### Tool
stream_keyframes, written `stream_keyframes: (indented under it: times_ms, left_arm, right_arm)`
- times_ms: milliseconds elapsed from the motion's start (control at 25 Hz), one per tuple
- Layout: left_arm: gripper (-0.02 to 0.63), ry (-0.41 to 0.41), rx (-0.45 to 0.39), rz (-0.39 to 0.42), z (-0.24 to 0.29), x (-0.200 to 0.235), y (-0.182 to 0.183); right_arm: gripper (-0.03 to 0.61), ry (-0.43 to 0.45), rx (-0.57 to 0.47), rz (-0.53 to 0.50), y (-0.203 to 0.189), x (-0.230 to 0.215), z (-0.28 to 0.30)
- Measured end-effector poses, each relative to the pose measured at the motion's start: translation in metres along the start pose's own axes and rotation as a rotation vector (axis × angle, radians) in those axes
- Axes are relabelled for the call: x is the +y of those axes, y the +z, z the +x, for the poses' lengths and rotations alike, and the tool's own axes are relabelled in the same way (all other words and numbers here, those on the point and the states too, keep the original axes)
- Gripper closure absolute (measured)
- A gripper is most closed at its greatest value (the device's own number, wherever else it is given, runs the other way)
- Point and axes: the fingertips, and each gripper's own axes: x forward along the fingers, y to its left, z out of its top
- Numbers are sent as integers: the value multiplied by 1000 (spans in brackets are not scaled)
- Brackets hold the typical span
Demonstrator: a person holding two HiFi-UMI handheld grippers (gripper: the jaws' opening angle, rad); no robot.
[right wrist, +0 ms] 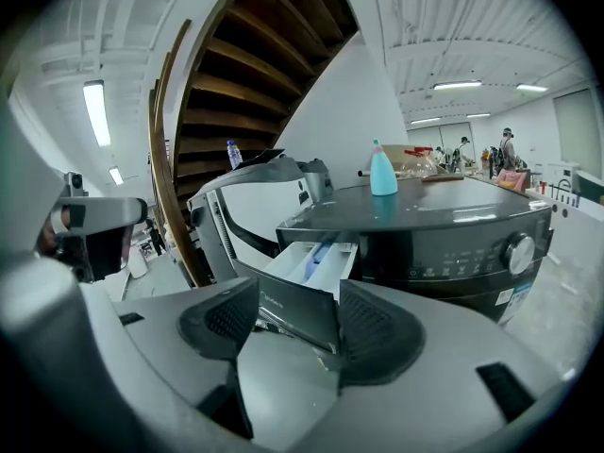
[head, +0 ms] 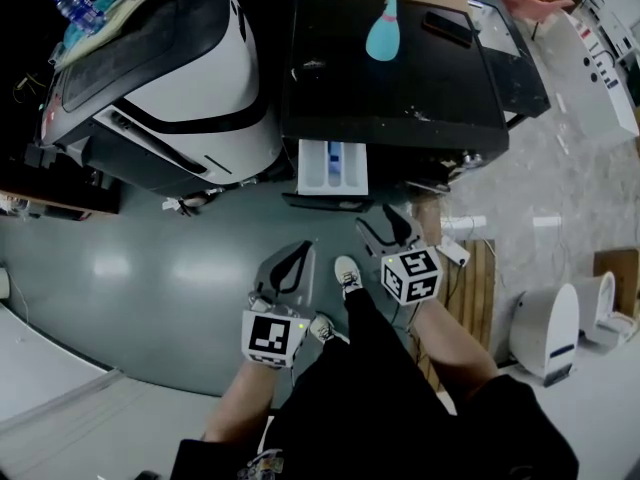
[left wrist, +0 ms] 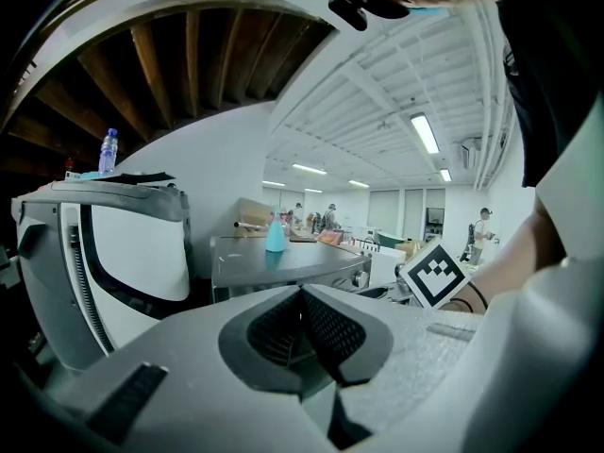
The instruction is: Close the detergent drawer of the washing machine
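The drawer (right wrist: pixel 316 258) is pulled out, not yet reached. The right gripper (right wrist: pixel 297 310) is held wide before it, the left gripper (left wrist: pixel 302 321) shut empty. A straight push is needed.

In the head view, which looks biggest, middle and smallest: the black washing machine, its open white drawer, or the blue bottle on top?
Biggest: black washing machine.
Middle: open white detergent drawer.
Smallest: light blue plastic bottle.

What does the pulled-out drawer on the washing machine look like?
The drawer sticks out, open, at the upper left front of the dark washing machine. Inside it is white plastic with compartments, one holding a blue part; its front panel is dark. The right gripper, jaws open, frames it, apparently without touching.
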Motion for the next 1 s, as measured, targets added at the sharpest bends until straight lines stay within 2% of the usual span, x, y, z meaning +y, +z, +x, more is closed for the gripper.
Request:
stream_keyframes:
  times_ms: [560, 720, 1000]
  left_arm:
    - [611, -6, 84, -40, 48, 23, -33]
    - [611, -15, 98, -53, 60, 25, -42]
    - [611, -35, 123, -69, 79, 25, -55]
  right_arm:
    - [353, -5, 102, 110, -42, -25, 51]
    - [387, -2, 124, 125, -54, -28, 58]
    - [390, 32, 142, 138, -59, -28, 66]
